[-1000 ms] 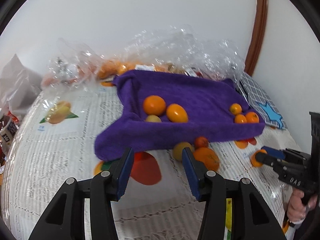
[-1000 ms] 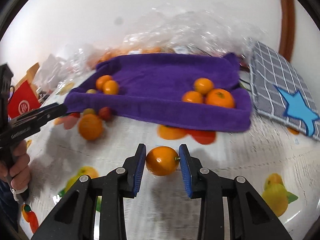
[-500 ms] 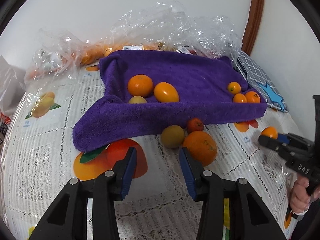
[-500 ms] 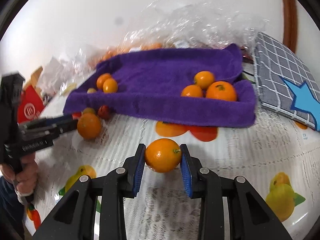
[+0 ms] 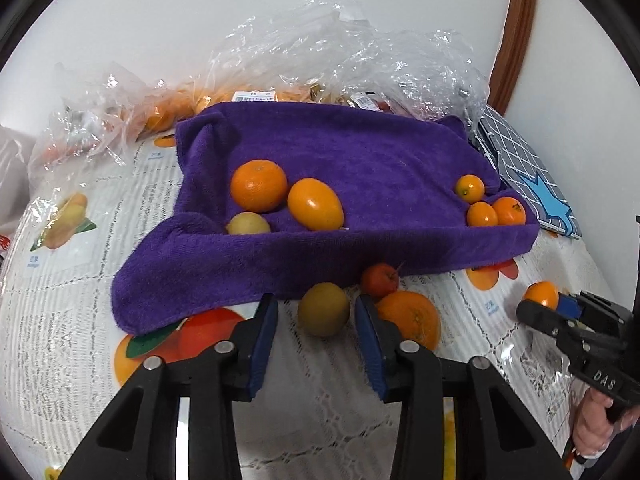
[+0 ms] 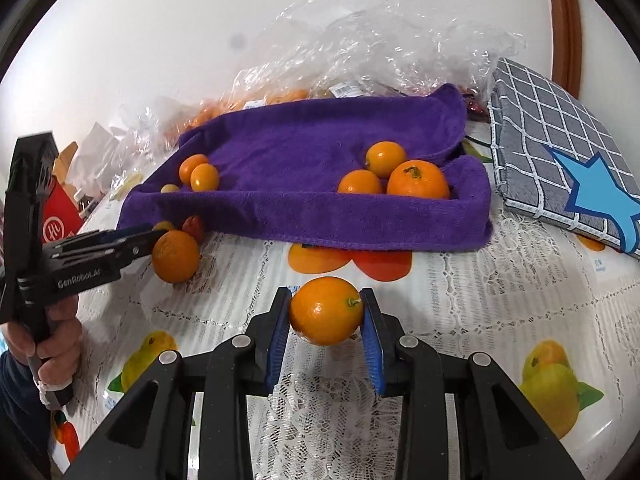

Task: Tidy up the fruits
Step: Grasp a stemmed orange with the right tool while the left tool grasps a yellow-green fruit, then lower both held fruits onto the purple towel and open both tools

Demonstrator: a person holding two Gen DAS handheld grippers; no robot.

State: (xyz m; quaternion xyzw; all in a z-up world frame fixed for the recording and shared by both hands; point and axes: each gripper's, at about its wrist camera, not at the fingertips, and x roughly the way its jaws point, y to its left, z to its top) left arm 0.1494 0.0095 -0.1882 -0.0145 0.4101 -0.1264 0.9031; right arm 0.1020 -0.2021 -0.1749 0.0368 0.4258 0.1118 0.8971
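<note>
A purple towel (image 5: pixel 360 168) lies on the table, holding a group of fruits at its left (image 5: pixel 260 186) and three small oranges at its right (image 5: pixel 492 208). My left gripper (image 5: pixel 316 316) is open, its jaws either side of a yellow-green fruit (image 5: pixel 323 310) on the table by the towel's front edge. A big orange (image 5: pixel 412 318) and a small red fruit (image 5: pixel 380 280) lie just right of it. My right gripper (image 6: pixel 325 312) is shut on a small orange (image 6: pixel 326 310), held above the table in front of the towel (image 6: pixel 320 152).
Crumpled clear plastic bags (image 5: pixel 340 64) with more fruit lie behind the towel. A grey checked cloth with a blue star (image 6: pixel 560 152) lies at the right. A red package (image 6: pixel 58 216) is at the far left. The tablecloth (image 6: pixel 460 300) has printed fruit pictures.
My left gripper has moved forward and right until its jaws flank the yellow-green fruit. My right gripper has closed on the small orange and lifted it off the table.
</note>
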